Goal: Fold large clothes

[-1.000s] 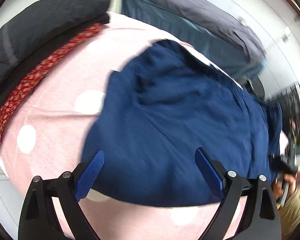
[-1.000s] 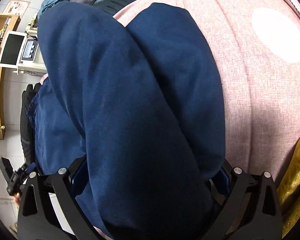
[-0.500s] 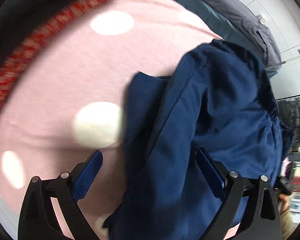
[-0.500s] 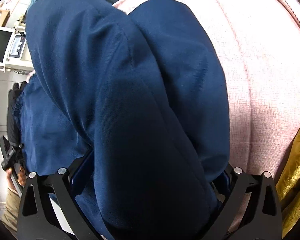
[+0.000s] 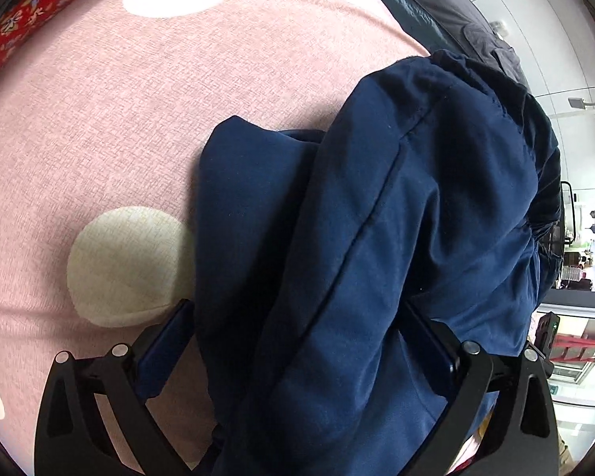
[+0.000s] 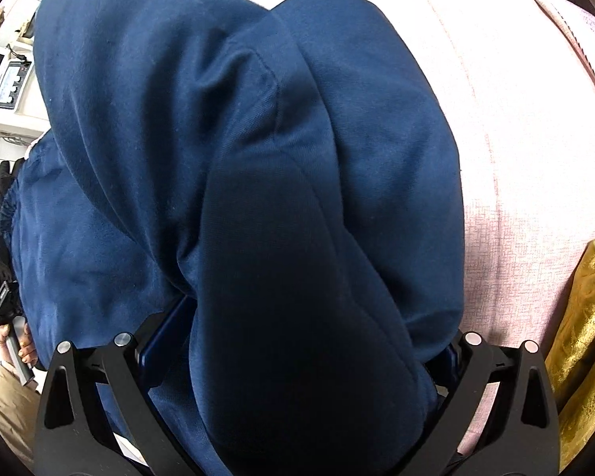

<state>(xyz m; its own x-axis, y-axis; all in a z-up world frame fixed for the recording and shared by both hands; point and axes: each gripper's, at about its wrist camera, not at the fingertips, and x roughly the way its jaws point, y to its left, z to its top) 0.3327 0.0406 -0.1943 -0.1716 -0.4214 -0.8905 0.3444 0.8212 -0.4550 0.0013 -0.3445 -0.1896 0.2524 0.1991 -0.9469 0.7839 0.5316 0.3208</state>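
Note:
A large navy blue garment (image 5: pixel 377 218) lies bunched in thick folds on a pink blanket with white dots (image 5: pixel 139 119). My left gripper (image 5: pixel 297 309) points steeply down at the garment's left edge. Its jaws are opening wide, and a fold of the cloth sits between them, covering the right finger. In the right wrist view the same garment (image 6: pixel 258 158) fills most of the picture. My right gripper (image 6: pixel 313 325) stands wide apart with a thick roll of navy cloth between and over its fingers. I see neither pad pressing it.
A red flowered cloth (image 5: pixel 27 12) lies along the blanket's far left edge. Dark grey clothing (image 5: pixel 456 12) is piled at the back. A gold fabric (image 6: pixel 583 317) lies at the blanket's right edge. A hand holding the other gripper's handle (image 6: pixel 12 329) shows at lower left, with a monitor on a desk (image 6: pixel 8 79) beyond.
My left gripper has dropped toward the garment's left edge, and the cloth now sits between its jaws. The garment has gone from spread out to folded over. The right view has drawn slightly closer.

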